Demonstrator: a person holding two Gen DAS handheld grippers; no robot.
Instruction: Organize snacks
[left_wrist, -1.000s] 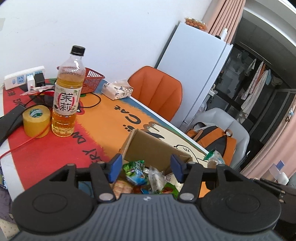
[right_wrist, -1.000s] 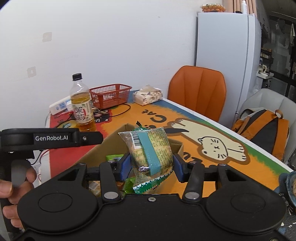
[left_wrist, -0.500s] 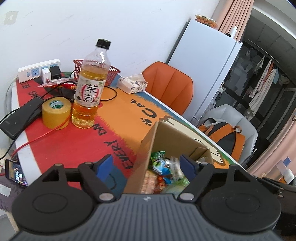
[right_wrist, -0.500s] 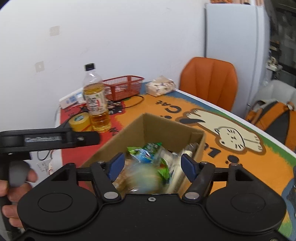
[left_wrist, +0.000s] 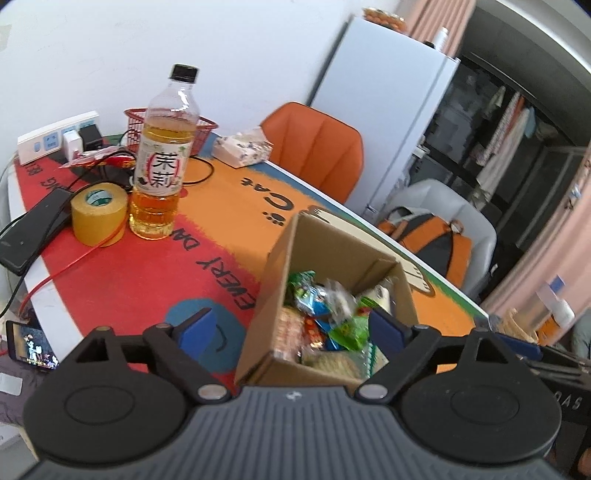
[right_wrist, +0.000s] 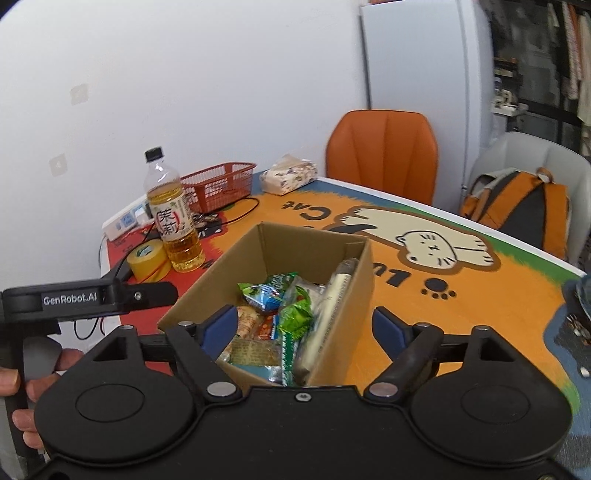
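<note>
- The surface (right_wrist: 480, 314), under a cat-print cover, carries a cardboard box (right_wrist: 354, 295) near its middle; a tea bottle (right_wrist: 173, 221) and yellow tape roll (right_wrist: 147, 258) stand toward its far left corner
- The cardboard box lies open-topped; snack packets (right_wrist: 280, 317) are heaped inside it
- The right hand-held gripper (right_wrist: 303, 325) hangs over the box's near end; its jaws have just been opening, spread wide, pinching nothing
- The left hand-held gripper (left_wrist: 291, 328) straddles the box's near left corner; jaws just opening, spread, empty
</note>
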